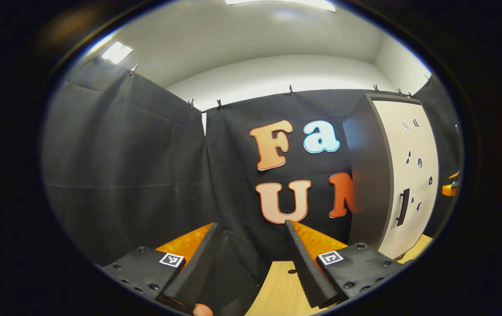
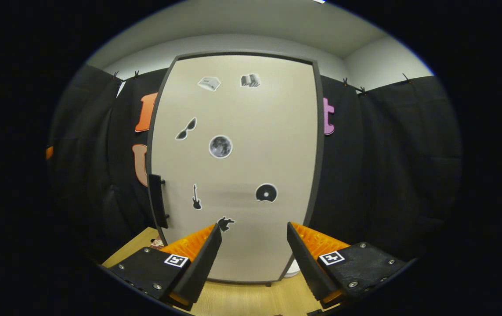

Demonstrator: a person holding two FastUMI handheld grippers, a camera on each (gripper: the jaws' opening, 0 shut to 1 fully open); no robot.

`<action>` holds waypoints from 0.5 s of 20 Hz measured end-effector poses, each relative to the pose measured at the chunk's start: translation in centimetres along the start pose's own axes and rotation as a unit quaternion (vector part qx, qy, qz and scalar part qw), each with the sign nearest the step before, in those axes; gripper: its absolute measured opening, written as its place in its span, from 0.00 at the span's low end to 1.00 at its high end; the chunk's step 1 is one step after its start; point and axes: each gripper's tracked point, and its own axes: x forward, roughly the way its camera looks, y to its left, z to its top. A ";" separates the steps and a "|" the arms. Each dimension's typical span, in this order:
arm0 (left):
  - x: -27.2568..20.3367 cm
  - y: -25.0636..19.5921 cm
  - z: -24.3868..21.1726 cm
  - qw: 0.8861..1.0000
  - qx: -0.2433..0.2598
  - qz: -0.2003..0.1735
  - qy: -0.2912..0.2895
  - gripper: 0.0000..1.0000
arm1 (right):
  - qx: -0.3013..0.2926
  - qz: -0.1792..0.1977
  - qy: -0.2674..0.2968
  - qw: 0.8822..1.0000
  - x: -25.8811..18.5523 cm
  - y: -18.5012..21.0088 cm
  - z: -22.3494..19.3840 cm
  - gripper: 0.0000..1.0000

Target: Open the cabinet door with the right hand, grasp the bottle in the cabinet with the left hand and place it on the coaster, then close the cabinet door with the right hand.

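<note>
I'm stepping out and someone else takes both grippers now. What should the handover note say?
Left gripper: open, empty, facing the booth wall, with the cabinet off to its right.
Right gripper: open, empty, facing the cabinet door, not touching it.
The door is shut; its handle is on the left edge in the right gripper view. The bottle and coaster cannot be made out.
Done: nothing yet.
Left: open the door with the right, move the bottle to the coaster with the left, shut the door.
</note>
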 end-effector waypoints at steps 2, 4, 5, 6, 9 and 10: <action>-0.2 -0.7 0.9 1.000 0.002 -0.007 -0.007 0.95 | -0.001 -0.012 -0.006 1.000 -1.5 -2.1 1.5 0.92; 0.0 -1.7 1.7 1.000 0.005 -0.010 -0.016 0.95 | 0.005 -0.019 -0.009 1.000 -3.2 -3.8 2.5 0.93; 0.3 -2.1 2.1 1.000 0.004 -0.010 -0.021 0.95 | 0.008 -0.022 -0.013 1.000 -3.9 -4.5 3.1 0.93; 0.5 -2.5 2.4 1.000 0.000 -0.010 -0.024 0.95 | 0.010 -0.025 -0.017 0.999 -4.7 -5.2 3.7 0.92; 0.4 -3.0 2.8 1.000 -0.016 -0.012 -0.024 0.95 | 0.016 -0.033 -0.028 0.999 -7.1 -7.5 5.1 0.93; 0.4 -3.0 3.0 1.000 -0.016 -0.009 -0.025 0.95 | 0.012 -0.039 -0.030 0.999 -7.8 -8.4 5.5 0.92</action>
